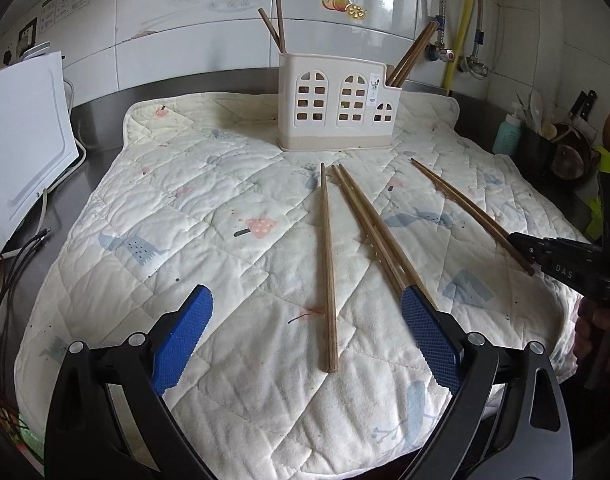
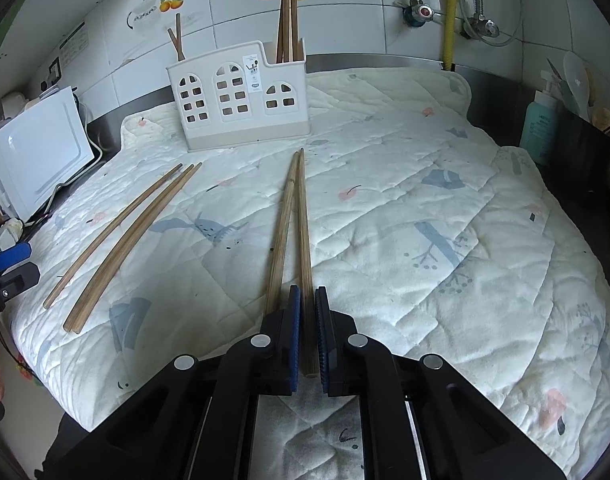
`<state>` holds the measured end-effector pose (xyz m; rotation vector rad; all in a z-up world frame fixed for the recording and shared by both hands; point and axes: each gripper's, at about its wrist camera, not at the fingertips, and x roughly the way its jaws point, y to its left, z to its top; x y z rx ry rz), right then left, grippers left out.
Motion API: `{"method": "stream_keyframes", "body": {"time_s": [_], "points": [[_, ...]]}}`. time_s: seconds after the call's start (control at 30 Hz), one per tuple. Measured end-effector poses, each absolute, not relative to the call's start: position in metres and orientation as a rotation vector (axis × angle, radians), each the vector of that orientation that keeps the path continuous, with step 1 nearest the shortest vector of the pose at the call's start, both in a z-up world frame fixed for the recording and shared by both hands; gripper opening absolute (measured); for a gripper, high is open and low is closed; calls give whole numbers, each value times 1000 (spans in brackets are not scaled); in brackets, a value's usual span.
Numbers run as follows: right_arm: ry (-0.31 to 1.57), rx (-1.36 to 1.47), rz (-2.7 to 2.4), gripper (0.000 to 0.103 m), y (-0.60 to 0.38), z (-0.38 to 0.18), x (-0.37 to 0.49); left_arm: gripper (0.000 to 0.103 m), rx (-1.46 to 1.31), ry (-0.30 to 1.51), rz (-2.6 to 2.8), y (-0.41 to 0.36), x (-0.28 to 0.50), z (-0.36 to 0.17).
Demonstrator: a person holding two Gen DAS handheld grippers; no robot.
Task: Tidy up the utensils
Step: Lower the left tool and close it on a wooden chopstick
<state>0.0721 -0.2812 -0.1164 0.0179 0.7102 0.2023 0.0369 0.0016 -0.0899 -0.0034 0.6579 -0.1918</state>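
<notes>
A cream utensil holder (image 1: 337,104) with window cut-outs stands at the back of the quilted mat and holds several wooden chopsticks; it also shows in the right wrist view (image 2: 241,96). My left gripper (image 1: 307,320) is open, its blue pads either side of a single chopstick (image 1: 328,264) lying on the mat. A pair of chopsticks (image 1: 369,224) lies just right of it. My right gripper (image 2: 307,312) is shut on one chopstick (image 2: 305,240) of another pair; its mate (image 2: 283,232) lies beside the left finger. The right gripper also shows in the left wrist view (image 1: 545,252).
The quilted mat (image 2: 425,200) covers a steel counter. A white board (image 1: 21,136) and cables sit at the left. A teal bottle (image 2: 541,124) and a dark container of kitchen tools (image 1: 545,148) stand at the right. A tiled wall with pipes is behind.
</notes>
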Motion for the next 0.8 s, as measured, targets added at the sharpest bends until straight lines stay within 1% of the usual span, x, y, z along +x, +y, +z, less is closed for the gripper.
{"method": "stream_keyframes", "body": {"time_s": [0.03, 0.1, 0.17, 0.2, 0.27, 0.43, 0.67, 0.7, 0.73, 0.8], "points": [[709, 17, 201, 7, -281, -116, 72, 89, -5, 662, -199, 0, 39, -91], [708, 20, 199, 7, -281, -116, 72, 84, 0, 674, -195, -3, 42, -95], [708, 25, 199, 7, -281, -116, 72, 77, 0, 678, -197, -5, 44, -98], [708, 25, 199, 7, -282, -116, 72, 76, -2, 680, -195, -5, 45, -99], [708, 26, 201, 7, -282, -115, 72, 70, -18, 685, -194, -5, 47, -100], [706, 32, 200, 7, -282, -114, 72, 65, -50, 699, -195, -3, 52, -103], [707, 37, 199, 7, -281, -115, 71, 64, -61, 703, -208, -5, 55, -104], [707, 35, 197, 7, -281, -115, 71, 63, -62, 704, -212, -6, 56, -105], [707, 36, 198, 7, -281, -115, 71, 58, -63, 707, -214, -6, 57, -105], [707, 36, 198, 7, -281, -115, 71, 55, -68, 713, -214, -7, 59, -107]]}}
